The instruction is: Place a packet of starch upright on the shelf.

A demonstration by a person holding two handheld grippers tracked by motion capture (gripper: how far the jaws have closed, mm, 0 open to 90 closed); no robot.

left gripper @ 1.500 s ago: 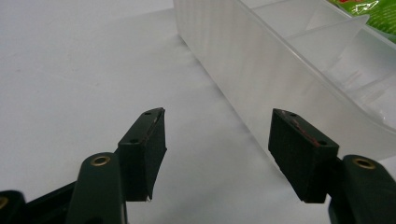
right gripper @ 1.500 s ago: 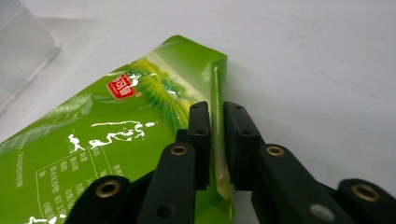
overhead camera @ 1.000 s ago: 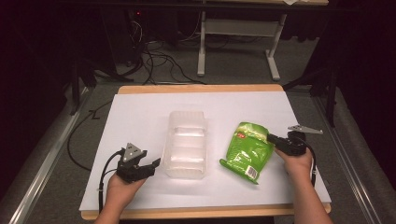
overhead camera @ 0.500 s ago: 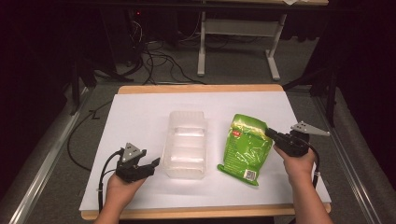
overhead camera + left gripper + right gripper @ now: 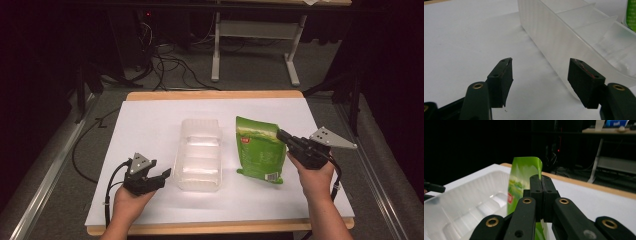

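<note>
Green glossy pouch [image 5: 259, 150], crinkled, beside ribbed clear plastic tray [image 5: 199, 155]

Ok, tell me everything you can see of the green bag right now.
The green bag is a flat, glossy plastic pouch, bright green with a small red mark and pale printing on the face and a white barcode label near its lower corner. It sits right of the clear plastic tray, apart from it, over the white table cover. The right gripper is shut on its right edge, and in the right gripper view the bag hangs upright between the jaws, top corner curled. Whether its bottom edge touches the table cannot be told.
</note>
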